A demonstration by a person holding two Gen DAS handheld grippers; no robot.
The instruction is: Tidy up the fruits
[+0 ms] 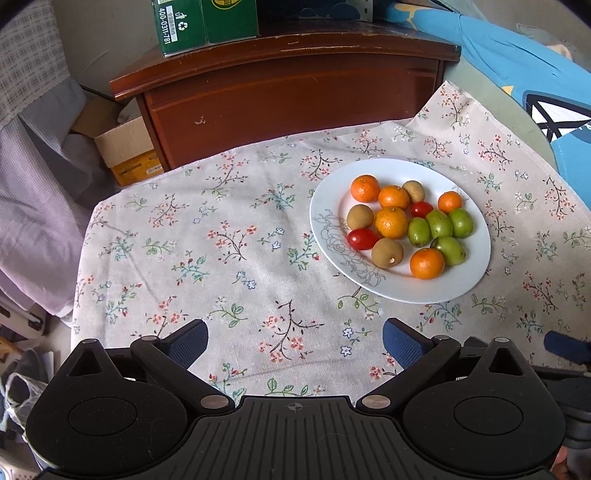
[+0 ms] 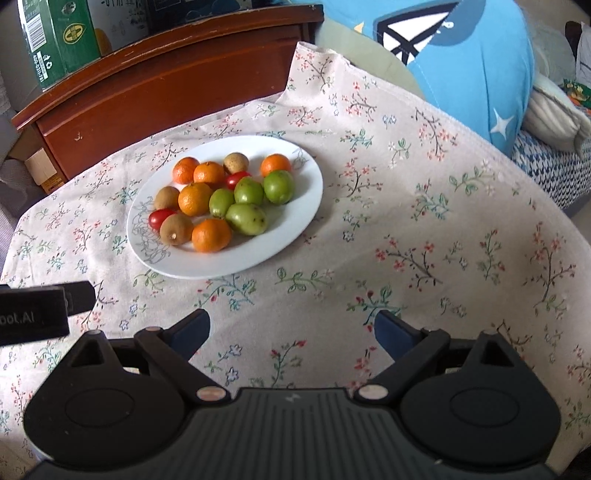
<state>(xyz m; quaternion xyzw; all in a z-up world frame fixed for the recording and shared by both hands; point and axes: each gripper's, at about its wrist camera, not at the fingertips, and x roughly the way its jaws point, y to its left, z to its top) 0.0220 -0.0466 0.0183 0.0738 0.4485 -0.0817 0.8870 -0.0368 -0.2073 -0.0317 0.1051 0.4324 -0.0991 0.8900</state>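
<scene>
Left wrist view: white oval ceramic plate (image 1: 402, 284) with small oranges, green, brown, red fruits, toward bench's far right. Left gripper (image 1: 295, 341) fingers apart, empty; right gripper (image 2: 291, 332) likewise.

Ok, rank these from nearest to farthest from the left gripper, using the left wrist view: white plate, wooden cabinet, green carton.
1. White plate, ahead and right of the left gripper.
2. Wooden cabinet, behind the table.
3. Green carton, atop the cabinet, farthest.

My right hand-held gripper (image 2: 291, 332) hangs spread wide at the frame's bottom over the floral cloth (image 2: 424, 221), the white plate (image 2: 295, 221) of mixed fruits (image 2: 221, 195) sitting upper left.
</scene>
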